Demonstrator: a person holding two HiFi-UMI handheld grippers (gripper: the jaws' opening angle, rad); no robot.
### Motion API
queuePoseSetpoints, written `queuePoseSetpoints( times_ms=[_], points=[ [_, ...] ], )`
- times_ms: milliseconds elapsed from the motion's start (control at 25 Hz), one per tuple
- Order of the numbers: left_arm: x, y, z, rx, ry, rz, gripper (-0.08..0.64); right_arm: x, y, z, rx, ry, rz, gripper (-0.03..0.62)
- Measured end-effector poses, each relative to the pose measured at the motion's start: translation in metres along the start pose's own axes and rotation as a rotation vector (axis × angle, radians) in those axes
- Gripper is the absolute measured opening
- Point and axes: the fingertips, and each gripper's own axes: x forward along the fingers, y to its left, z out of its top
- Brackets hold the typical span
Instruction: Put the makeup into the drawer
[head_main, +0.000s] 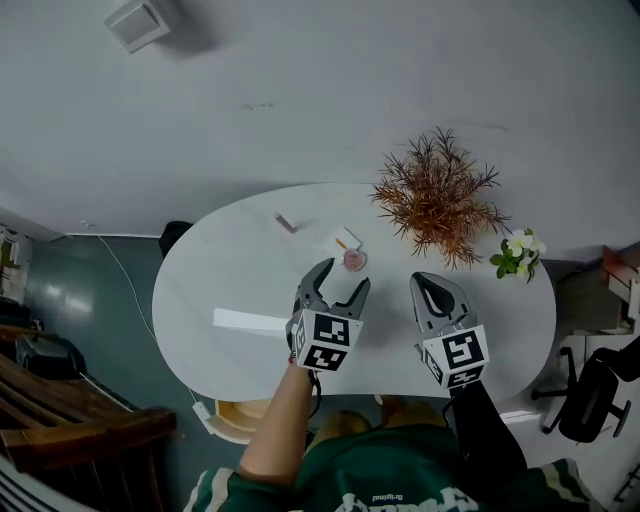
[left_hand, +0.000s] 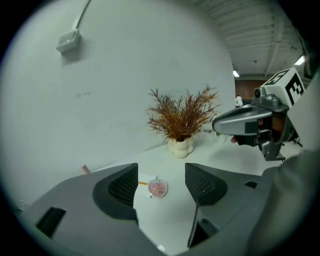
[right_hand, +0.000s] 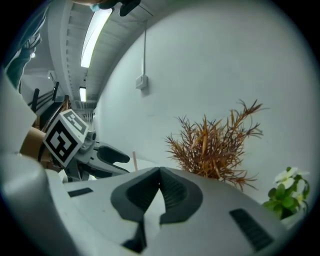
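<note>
Hovering over the table (head_main: 220, 270), the left tool (head_main: 344, 278) has its jaws spread wide with nothing between them. It is lined up on the small pink compact (head_main: 353, 260) that lies just ahead against a white card (head_main: 345, 240), apparently so the jaws can straddle it. The right tool (head_main: 430, 283) hangs alongside with its jaws together and empty, probably kept free to work the drawer, which no view shows clearly. A slim stick (head_main: 286, 223) lies farther back, well apart from the compact; none of the makeup is picked up yet
</note>
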Motion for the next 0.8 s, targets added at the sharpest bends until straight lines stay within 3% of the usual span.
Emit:
queuePoseSetpoints(
  times_ms=[480, 800],
  points=[
    [0.082, 0.006, -0.065, 0.033, 0.275, -0.002, 0.293, 0.025, -0.021, -0.035, 0.026, 0.073, 0.031, 0.005],
    [0.105, 0.008, -0.083, 0.024, 0.366, 0.000, 0.295, 0.031, -0.026, -0.043, 0.016, 0.088, 0.040, 0.005]
  ],
)
